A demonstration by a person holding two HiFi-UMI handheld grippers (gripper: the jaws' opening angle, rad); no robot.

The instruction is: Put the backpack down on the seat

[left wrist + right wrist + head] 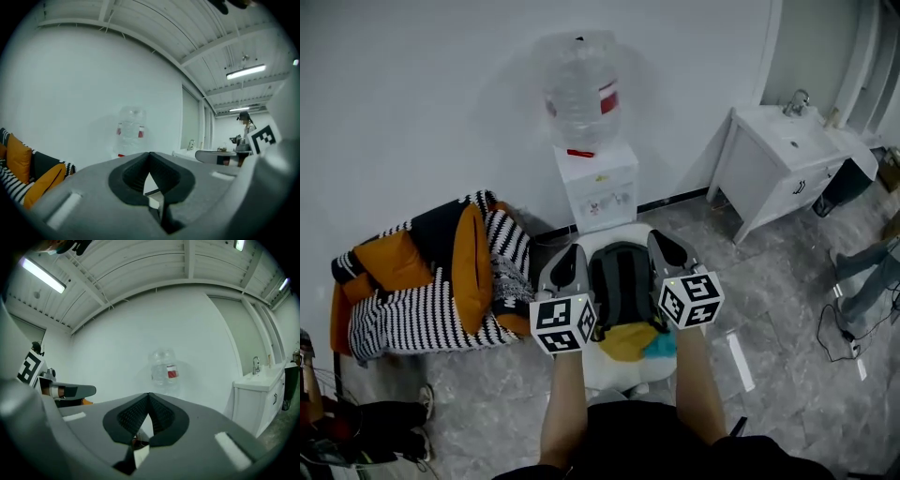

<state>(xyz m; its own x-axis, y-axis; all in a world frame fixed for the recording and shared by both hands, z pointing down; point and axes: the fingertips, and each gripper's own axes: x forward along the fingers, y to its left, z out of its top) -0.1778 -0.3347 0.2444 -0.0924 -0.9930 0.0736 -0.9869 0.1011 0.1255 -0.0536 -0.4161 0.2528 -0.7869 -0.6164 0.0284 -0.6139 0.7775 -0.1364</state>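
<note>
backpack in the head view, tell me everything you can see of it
The grey fabric backpack has a darker centre panel and dark edging. It lies on the white seat, its long axis pointing away from the person. A yellow patch and a teal patch show at its near end; whether they belong to it is unclear. The shut left gripper and right gripper flank it; contact cannot be told.

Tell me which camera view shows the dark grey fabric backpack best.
The head view: the dark grey fabric backpack is in full sight from above, against the white seat. The left and right gripper views look over their own jaws at the white wall and show none of it.
</note>
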